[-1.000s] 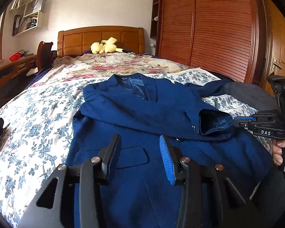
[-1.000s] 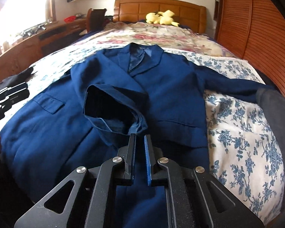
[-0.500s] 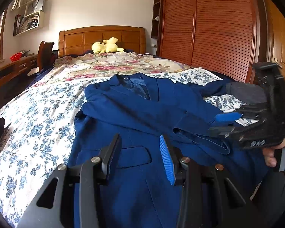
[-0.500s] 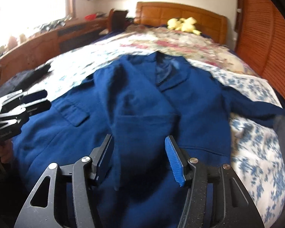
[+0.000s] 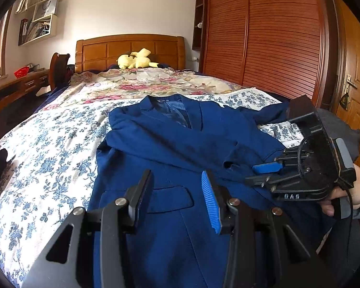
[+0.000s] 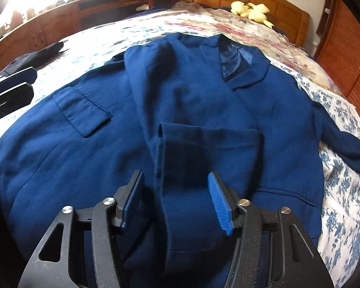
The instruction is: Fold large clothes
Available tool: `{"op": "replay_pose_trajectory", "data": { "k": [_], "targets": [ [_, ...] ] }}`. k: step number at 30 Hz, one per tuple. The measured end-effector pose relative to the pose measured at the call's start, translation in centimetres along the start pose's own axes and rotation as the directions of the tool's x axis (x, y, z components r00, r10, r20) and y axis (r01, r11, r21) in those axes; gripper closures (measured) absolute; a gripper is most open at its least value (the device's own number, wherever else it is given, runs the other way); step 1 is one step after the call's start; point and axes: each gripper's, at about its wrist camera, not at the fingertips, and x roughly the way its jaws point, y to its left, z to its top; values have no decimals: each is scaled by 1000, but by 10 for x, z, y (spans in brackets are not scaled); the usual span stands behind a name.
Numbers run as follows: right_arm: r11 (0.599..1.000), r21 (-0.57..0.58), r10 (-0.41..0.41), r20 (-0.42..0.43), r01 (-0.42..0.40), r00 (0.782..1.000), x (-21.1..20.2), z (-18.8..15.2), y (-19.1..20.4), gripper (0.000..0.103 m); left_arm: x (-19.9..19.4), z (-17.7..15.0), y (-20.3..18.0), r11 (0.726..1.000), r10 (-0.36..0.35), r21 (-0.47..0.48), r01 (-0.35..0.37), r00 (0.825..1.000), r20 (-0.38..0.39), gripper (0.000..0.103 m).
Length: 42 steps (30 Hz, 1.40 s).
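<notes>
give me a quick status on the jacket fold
Both grippers, left and right, open; right just closing, nothing gripped. Blue jacket flat on bed, one sleeve folded across. Nothing blocking.

Bed (image 5: 48, 144) with floral sheet carries a blue jacket (image 5: 170, 148) laid flat; a yellow plush toy (image 5: 135, 58) rests by the headboard.

Blue jacket (image 5: 170, 148) face-up on bed (image 5: 48, 144)

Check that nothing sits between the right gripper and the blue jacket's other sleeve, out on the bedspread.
Nothing visible blocks it. From the right gripper, open over the folded sleeve, only the blue jacket itself lies before the other sleeve on the bedspread.
</notes>
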Motion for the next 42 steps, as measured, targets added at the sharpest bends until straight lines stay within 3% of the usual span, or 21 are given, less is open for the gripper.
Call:
{"op": "replay_pose_trajectory", "data": {
  "k": [3,5,13,19,27,32,35,37,39,42],
  "targets": [
    [1000,8,13,21,-13,1000,-8,-3,-8,91,1,0,-1,1000,-1,3,1,1000,-2,63],
    [1000,17,4,59,-5,998,-19,-4,-13,96,1,1,-2,1000,-3,4,3,1000,-4,63],
    [994,110,-51,203,29,978,-65,-6,-44,97,5,1,-8,1000,-10,13,10,1000,-8,63],
    [984,165,-97,209,62,973,-83,-20,-67,97,7,1,-13,1000,-20,14,20,1000,-11,63],
    [974,165,-179,133,156,975,-78,-49,-84,96,18,9,-23,999,-48,6,48,999,1,63],
    [964,201,-206,132,177,970,-85,-58,-108,91,29,15,-31,998,-67,-3,67,998,13,63],
    [954,218,-239,140,205,961,-91,-56,-129,79,35,18,-34,997,-81,-11,81,997,12,63],
    [949,232,-249,149,211,957,-93,-53,-144,62,39,20,-36,996,-87,-12,87,996,7,63],
    [942,250,-267,152,224,952,-92,-49,-160,52,40,20,-39,996,-92,-6,93,996,9,63],
    [931,269,-293,143,247,945,-84,-43,-187,51,40,21,-42,996,-91,9,91,996,18,54]
  ]
}}
